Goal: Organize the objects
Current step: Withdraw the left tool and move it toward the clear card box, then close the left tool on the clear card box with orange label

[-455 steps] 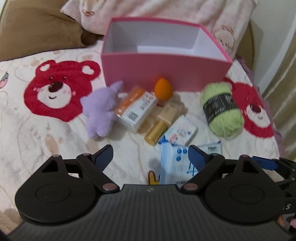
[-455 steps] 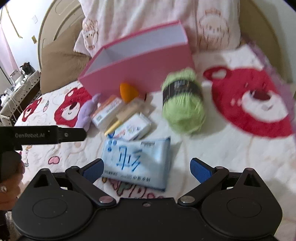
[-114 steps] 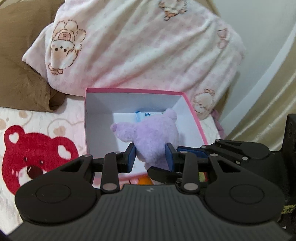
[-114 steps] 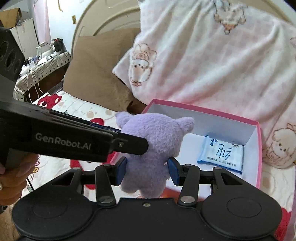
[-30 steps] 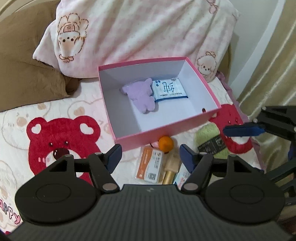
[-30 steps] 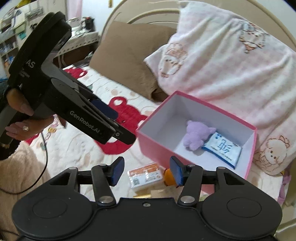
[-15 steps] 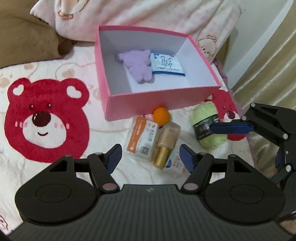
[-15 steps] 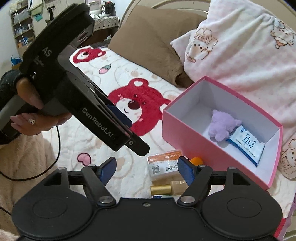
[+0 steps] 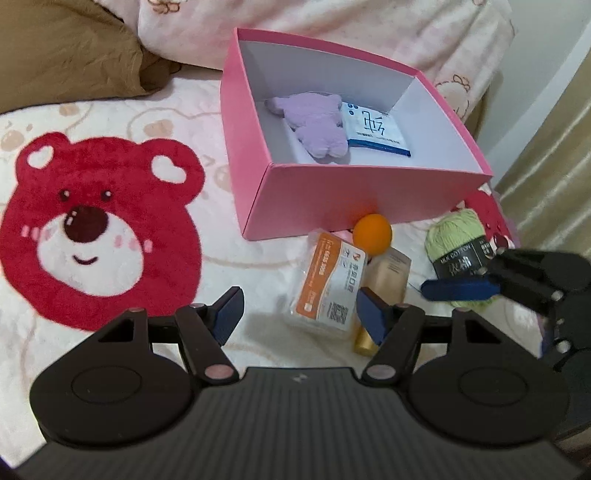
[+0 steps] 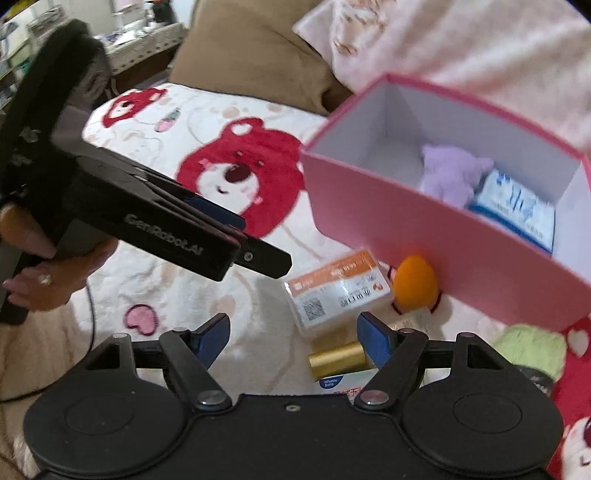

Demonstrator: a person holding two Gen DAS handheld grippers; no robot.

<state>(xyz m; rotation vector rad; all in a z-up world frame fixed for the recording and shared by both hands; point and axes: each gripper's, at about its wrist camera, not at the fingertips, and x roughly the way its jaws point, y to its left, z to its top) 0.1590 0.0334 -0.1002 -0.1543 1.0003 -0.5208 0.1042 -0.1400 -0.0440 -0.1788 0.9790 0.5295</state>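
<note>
Setting: bedspread (image 9: 155, 266) printed with red bear faces, brown pillow (image 9: 66, 48) and pink blanket (image 9: 332, 26) heaped at the far end.
Left gripper (image 9: 301, 308): fingers spread wide, holding nothing, hanging just above the near end of the loose pile.
Right gripper (image 10: 291, 338): also spread wide and empty, low over the same pile from the other side.
Left to pack, nearest: a small blue-and-white packet (image 10: 341, 386), mostly hidden under the right gripper, so its kind is only a guess.
Left to pack, next: gold-capped cosmetic bottle (image 9: 384, 291) lying beside the orange-and-white boxed pack (image 9: 328, 284), the two touching.
Left to pack, further: orange makeup sponge (image 9: 372, 229) against the box's front wall; green yarn ball (image 9: 458, 251) off to the right.
Done: purple plush toy (image 9: 314, 125) and blue-printed tissue pack (image 9: 373, 129) lie side by side inside the pink box (image 9: 332, 195).
Progress: two items in, five apparently out; less than halfway by this count.
Likely next pick: the boxed pack, which sits between the left gripper's fingers.
</note>
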